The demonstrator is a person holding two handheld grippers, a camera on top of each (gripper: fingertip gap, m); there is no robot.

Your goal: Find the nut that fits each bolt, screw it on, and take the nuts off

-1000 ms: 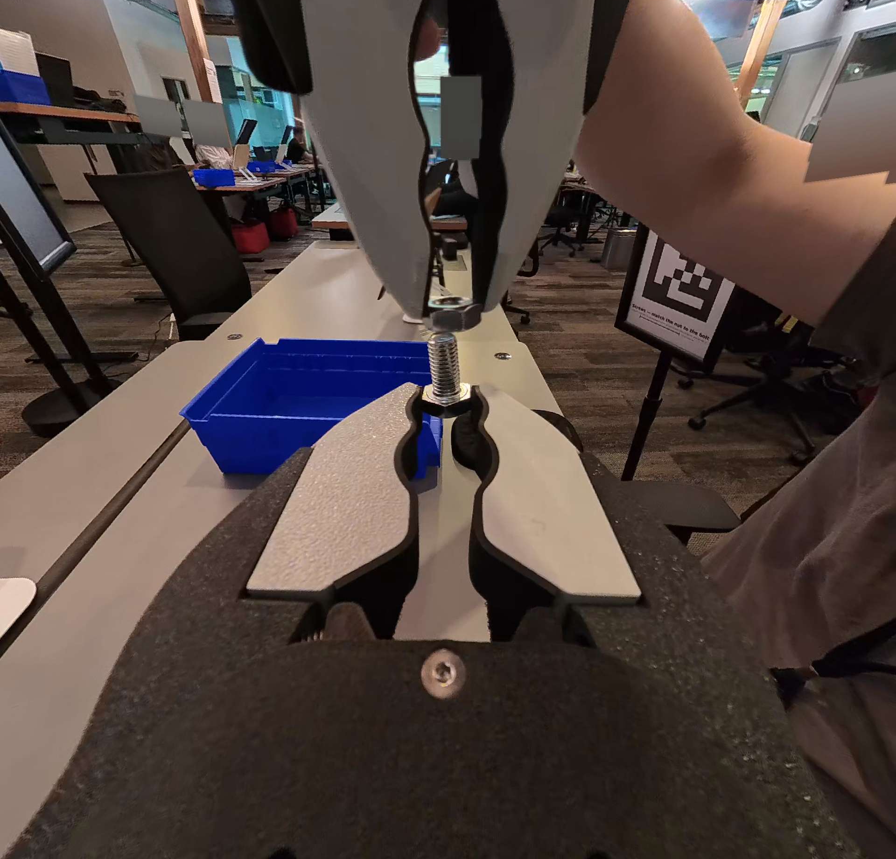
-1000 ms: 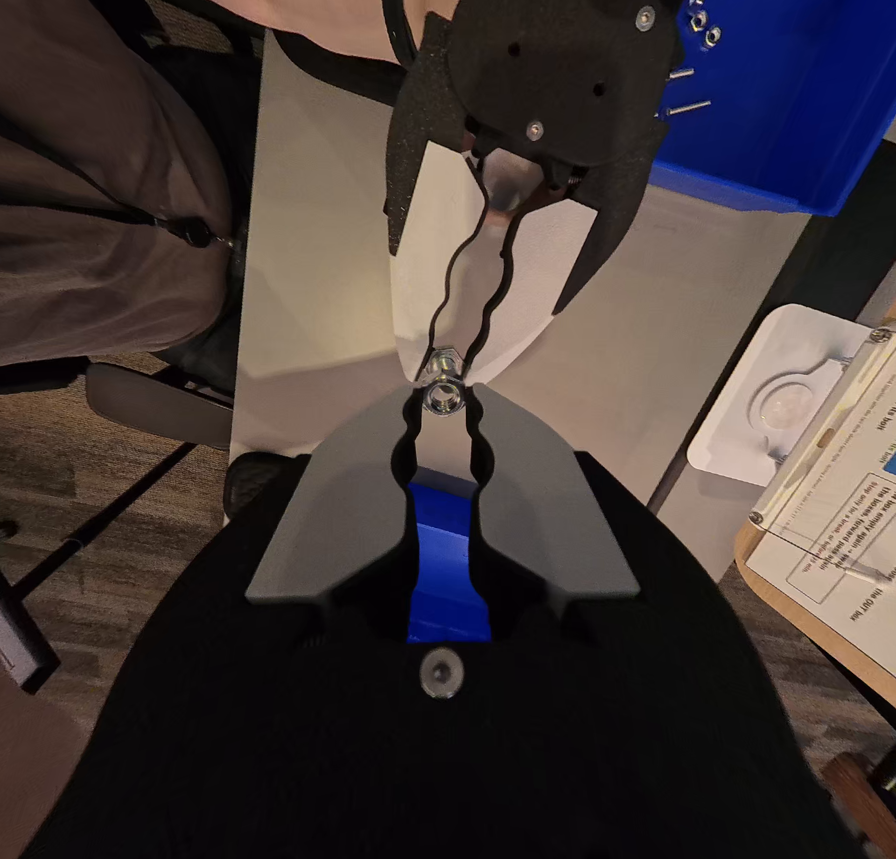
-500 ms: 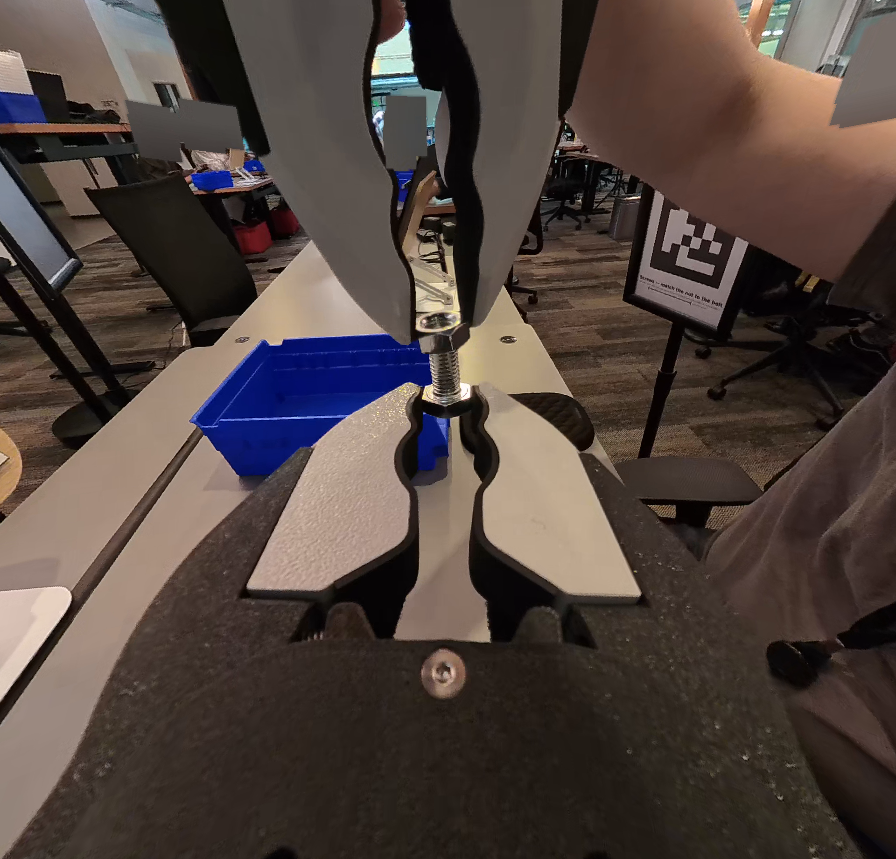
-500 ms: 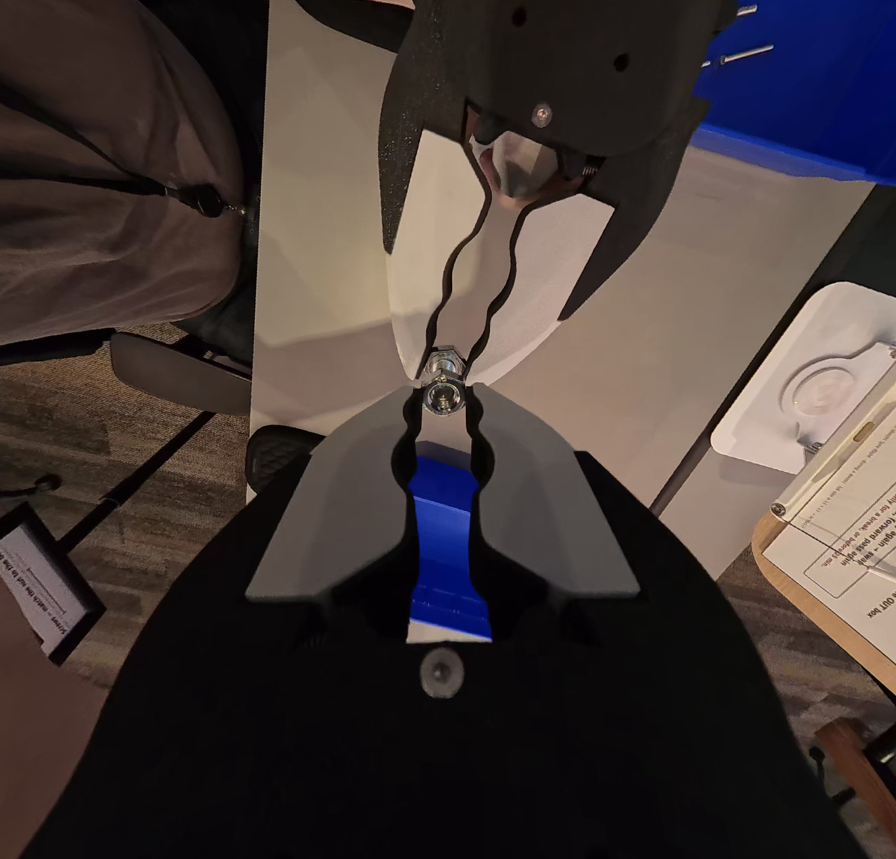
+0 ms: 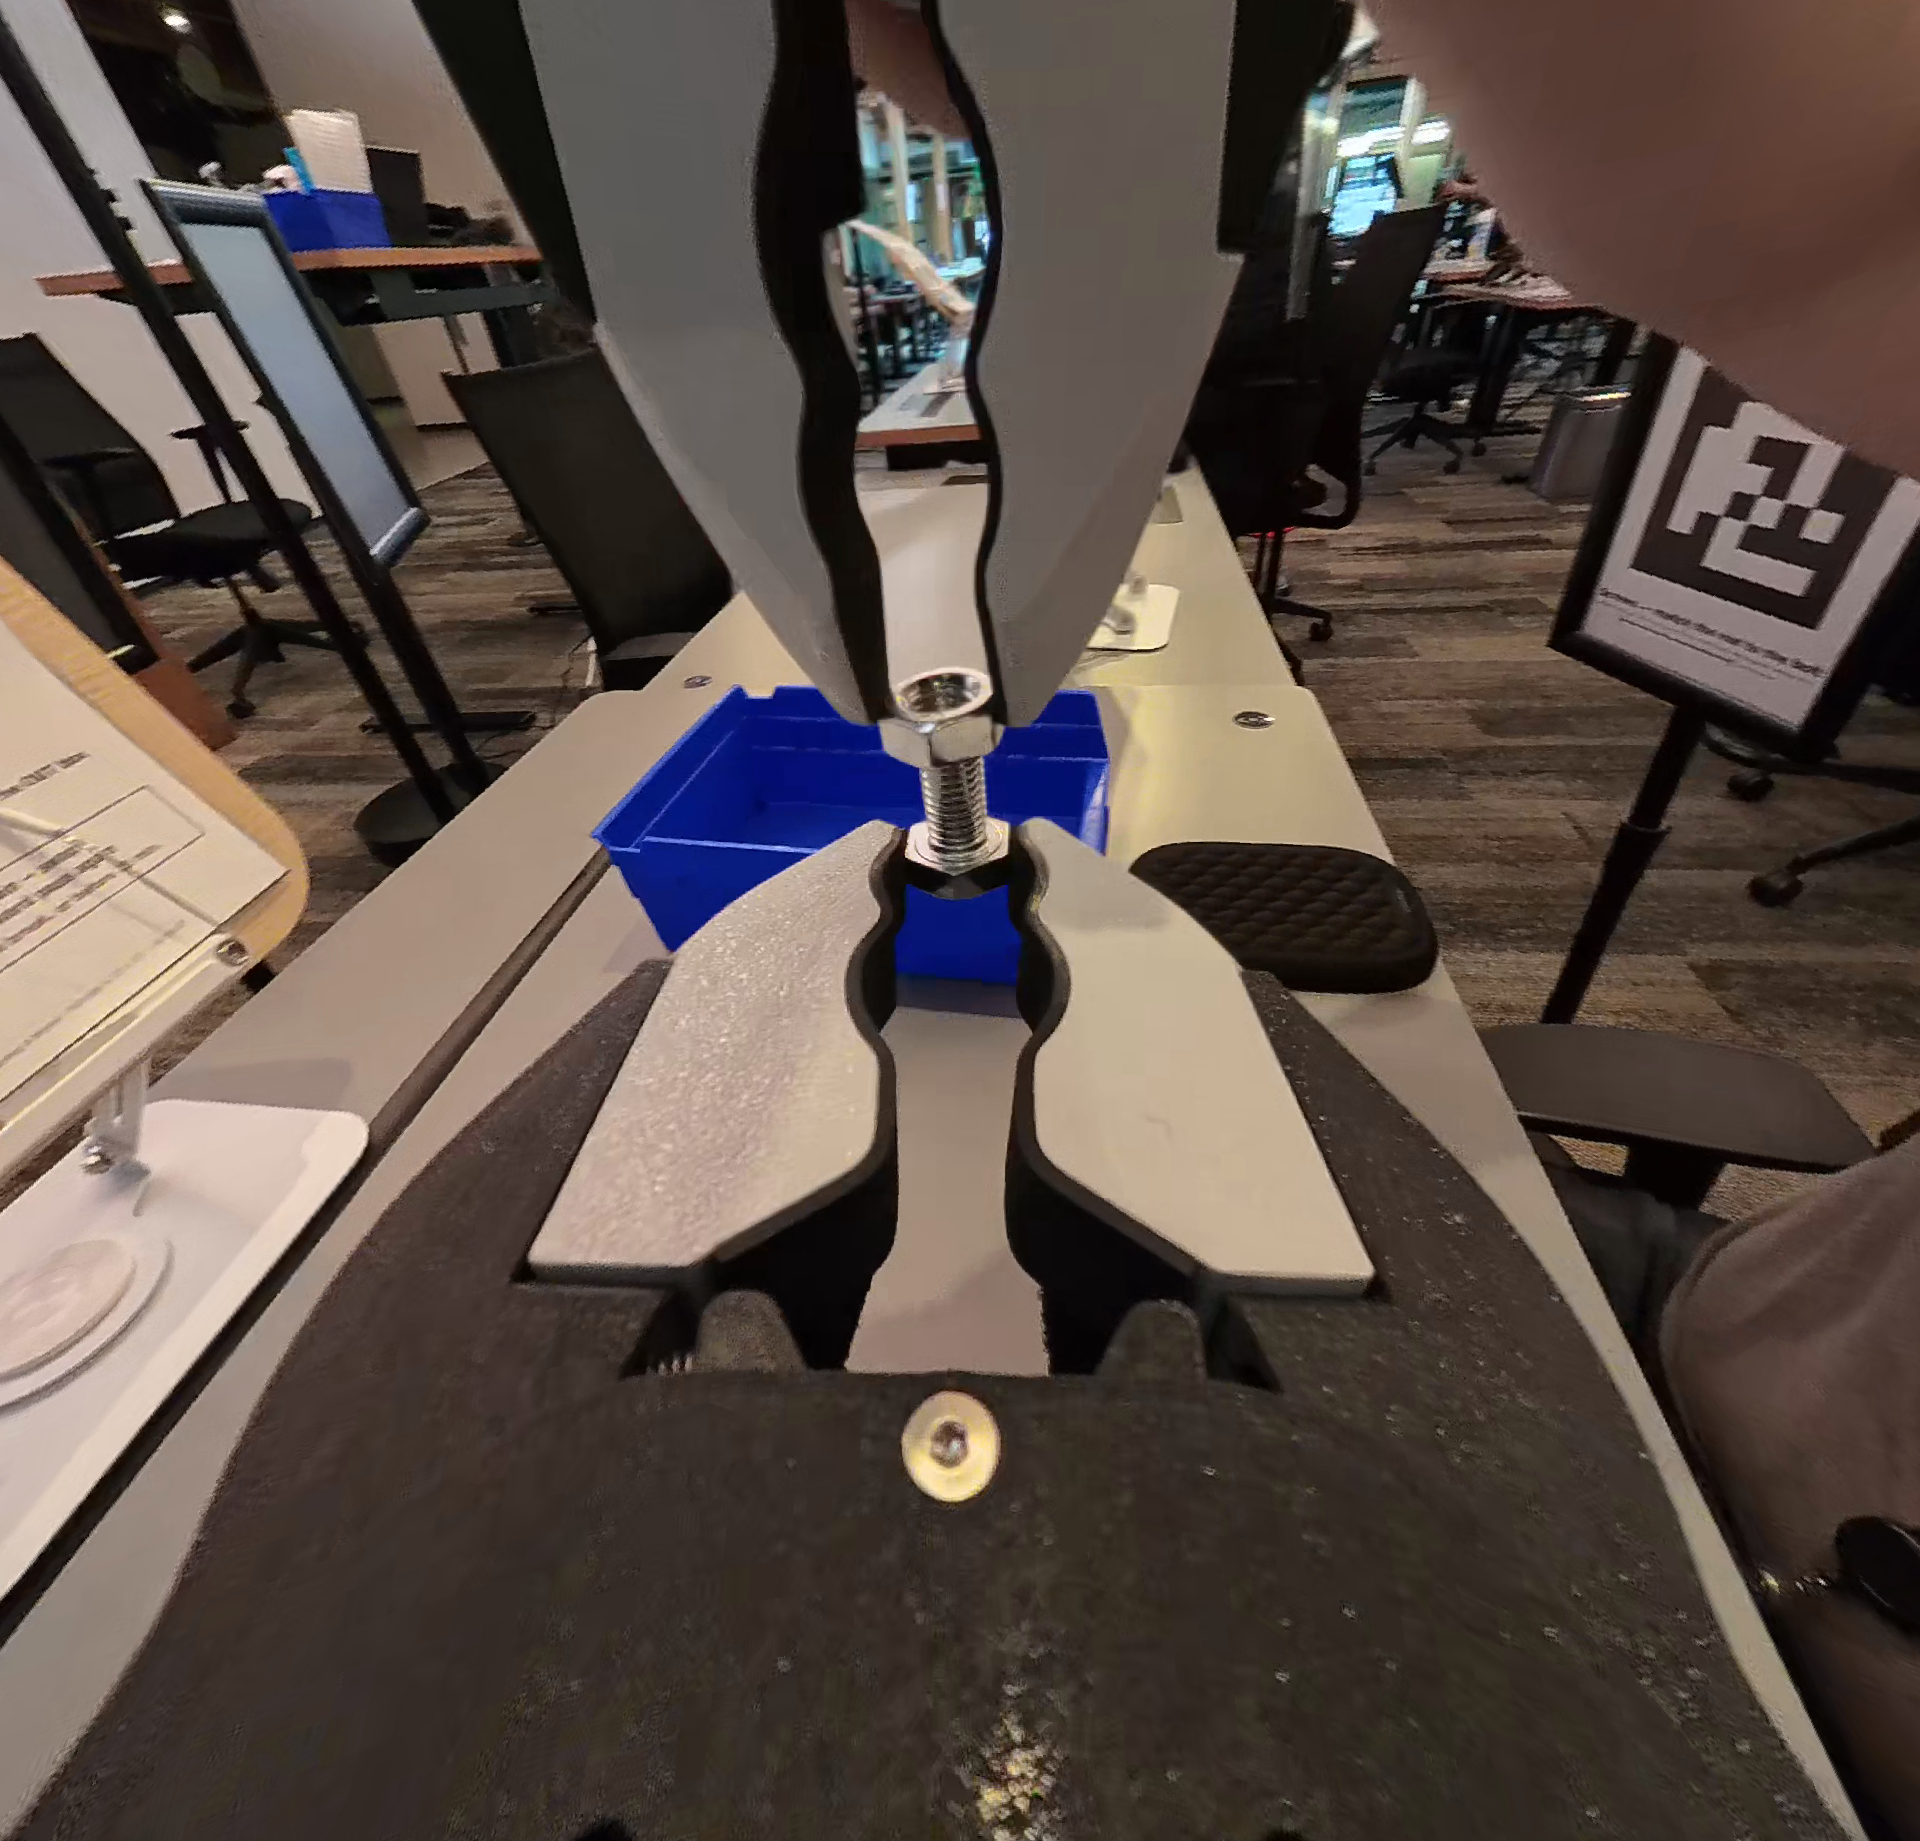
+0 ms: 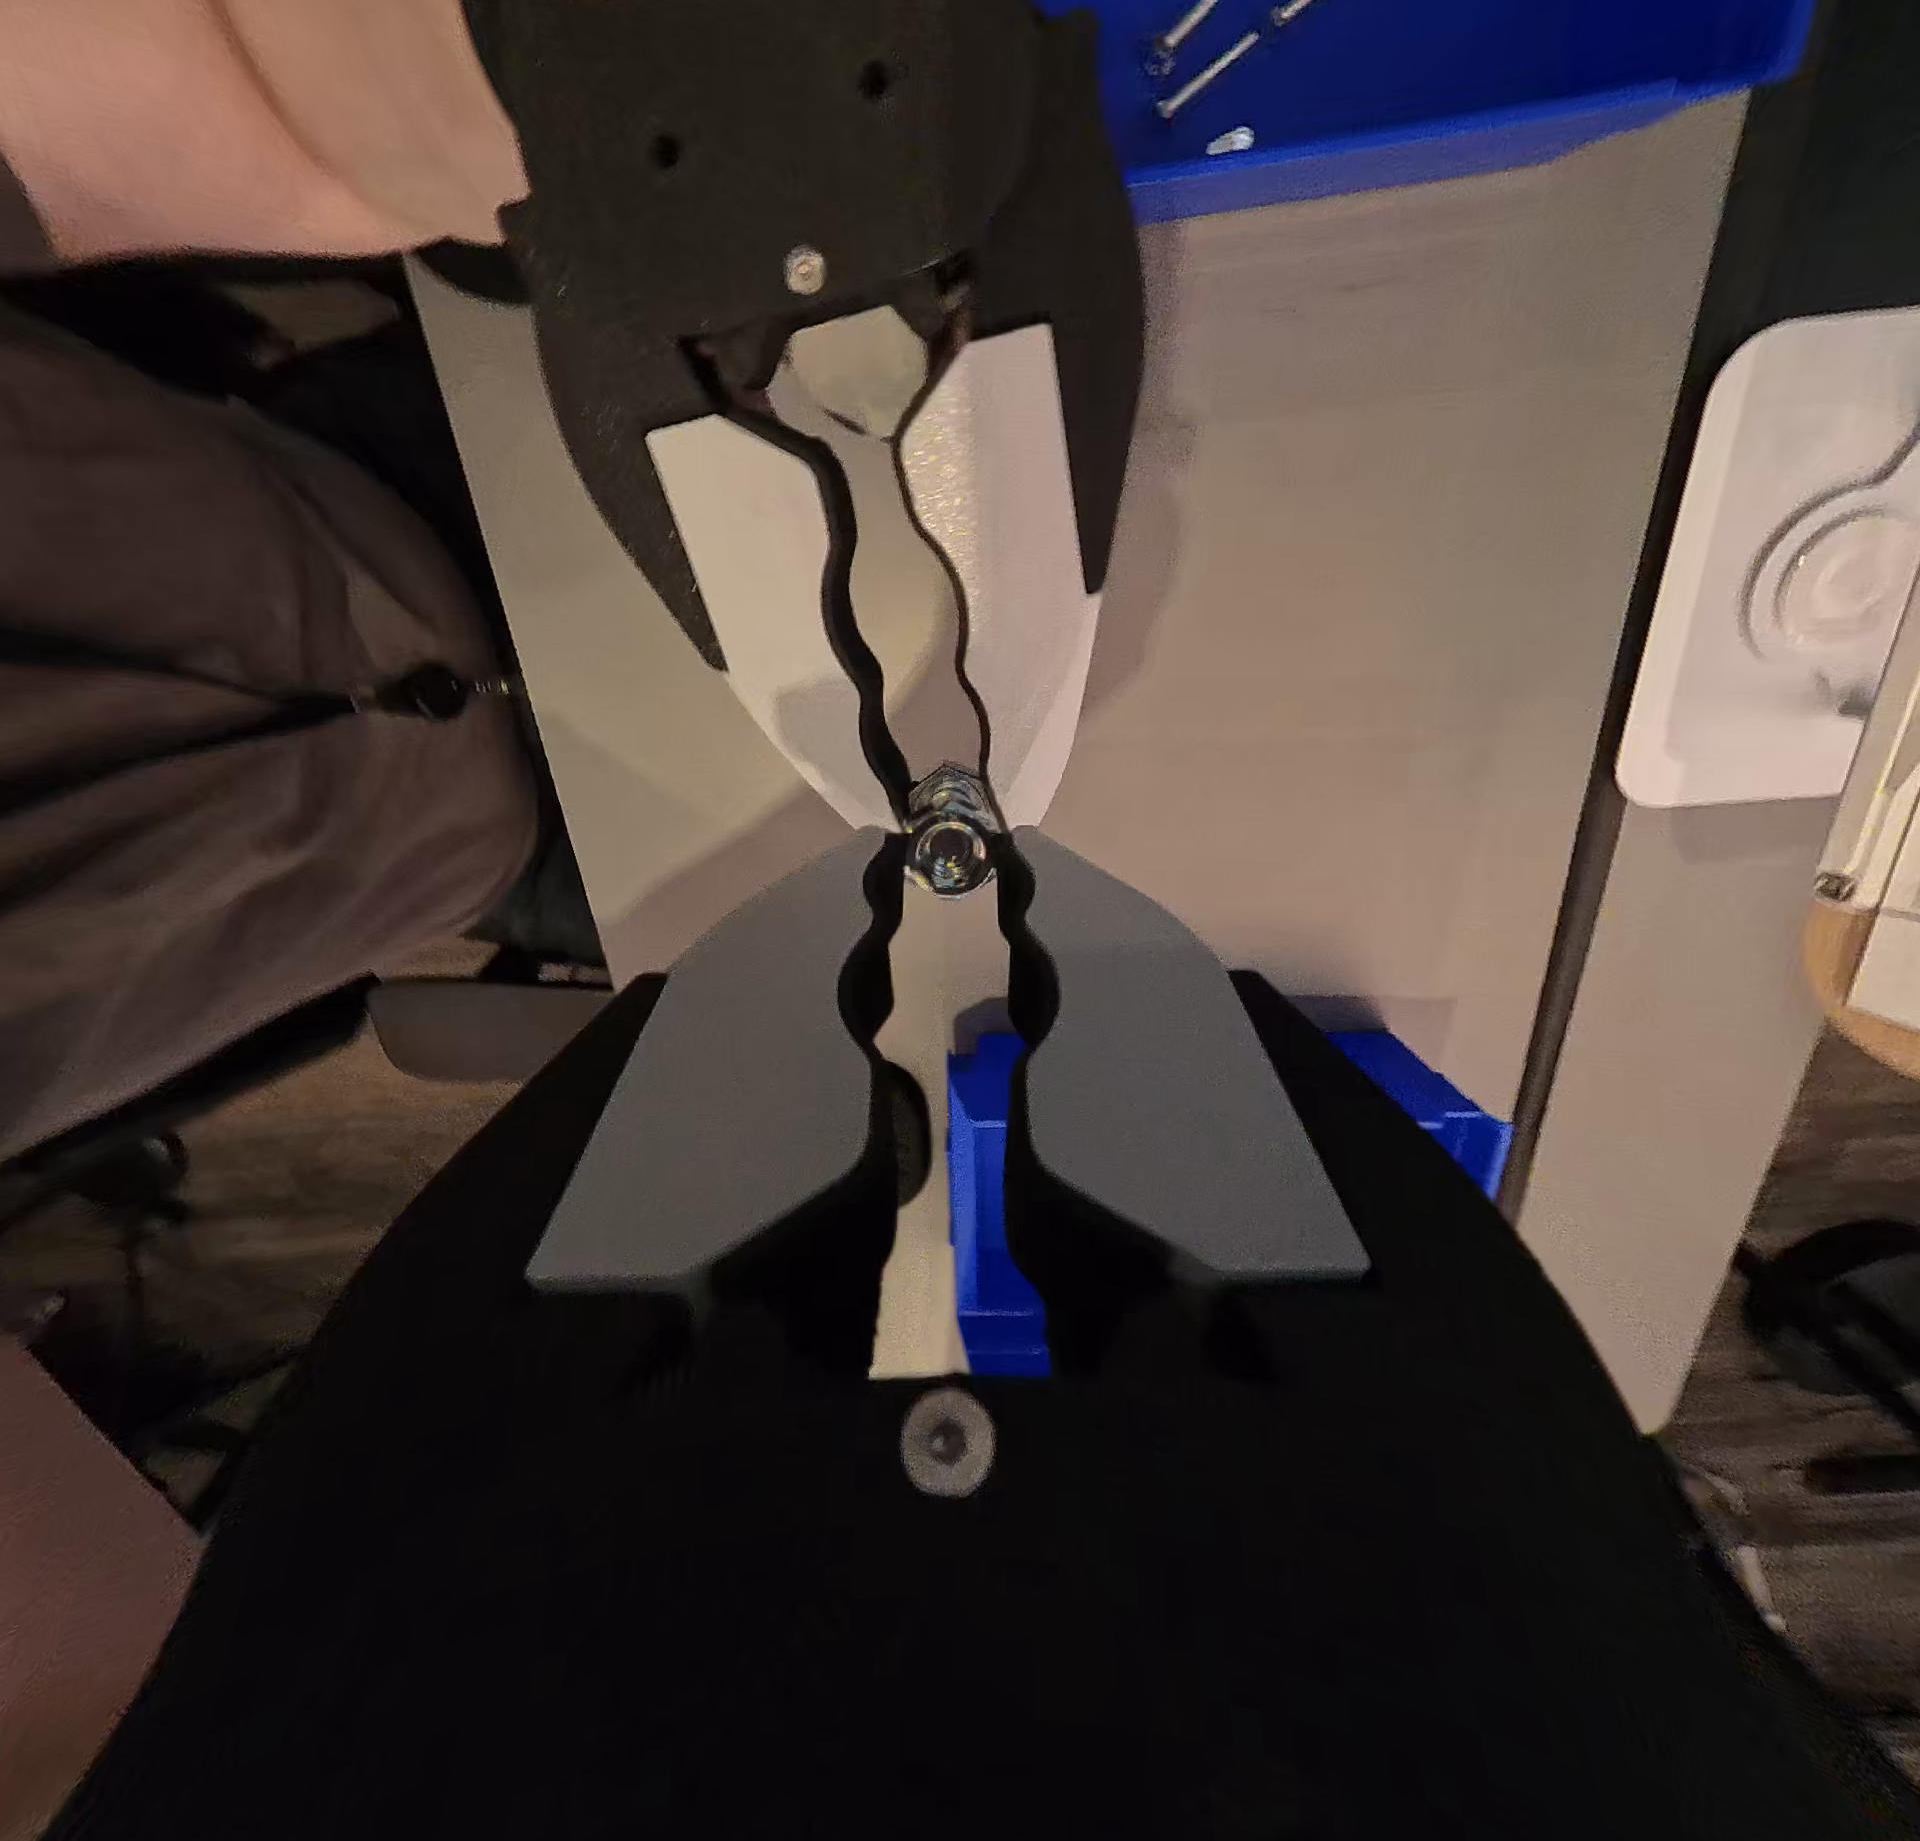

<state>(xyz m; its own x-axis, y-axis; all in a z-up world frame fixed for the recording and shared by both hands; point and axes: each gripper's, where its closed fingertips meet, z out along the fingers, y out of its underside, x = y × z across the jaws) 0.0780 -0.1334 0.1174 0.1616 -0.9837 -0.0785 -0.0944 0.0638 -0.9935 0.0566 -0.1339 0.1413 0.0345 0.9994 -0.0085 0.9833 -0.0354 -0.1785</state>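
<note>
Behind the work is a big office with dark chairs, desks and a patterned carpet. Nearer is a long grey table [image 5: 1299, 752], and on it stands a blue bin [image 5: 769, 804]; the right wrist view shows a second blue bin [image 6: 1455, 46] with some loose screws [image 6: 1210, 77] inside. A black pad [image 5: 1288, 913] lies on the table to the right of the first bin, and a sign [image 5: 1756, 544] on a stand is beside the table.

Above the table the two grippers meet. The left gripper [image 5: 951, 861] has its jaws clamped on the head of a bolt [image 5: 951, 804], which stands upright. The right gripper [image 5: 940, 716] comes from above, and its jaws are clamped on a nut [image 5: 938, 737] at the top end of the thread. Bolt and nut are held in the air, in front of the first bin.
</note>
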